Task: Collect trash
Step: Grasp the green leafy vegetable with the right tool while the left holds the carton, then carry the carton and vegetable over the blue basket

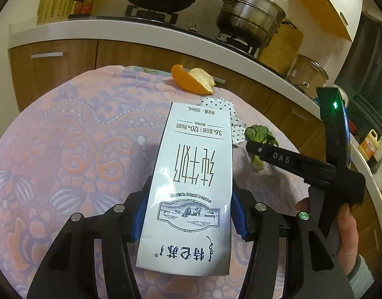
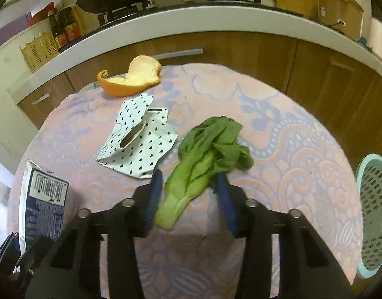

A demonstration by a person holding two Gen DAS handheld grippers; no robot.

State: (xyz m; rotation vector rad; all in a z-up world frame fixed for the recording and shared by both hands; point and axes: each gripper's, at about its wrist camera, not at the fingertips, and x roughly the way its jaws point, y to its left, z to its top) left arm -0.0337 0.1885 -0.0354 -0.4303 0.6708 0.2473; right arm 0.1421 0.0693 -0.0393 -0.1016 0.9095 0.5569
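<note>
Left claw [image 1: 188, 220]: clamped on a milk carton [image 1: 191, 186], pads pressing both sides, carton lifted above the surface [image 1: 73, 154].
Right claw [image 2: 189, 199]: part open, astride a bok choy [image 2: 203, 159] lying on the surface; contact unclear.
Far edge: orange peel [image 2: 131, 79]; spotted wrapper [image 2: 141, 144] nearer.
Right edge: mint basket [image 2: 375, 214]; bare cloth between.

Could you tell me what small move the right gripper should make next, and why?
Probably finish closing the right gripper on the green vegetable. Its stalk lies between the blue fingers, but a gap still shows beside the left one, so the grip looks unfinished. The left gripper already clamps the milk carton, and the mesh basket waits at the right.
</note>
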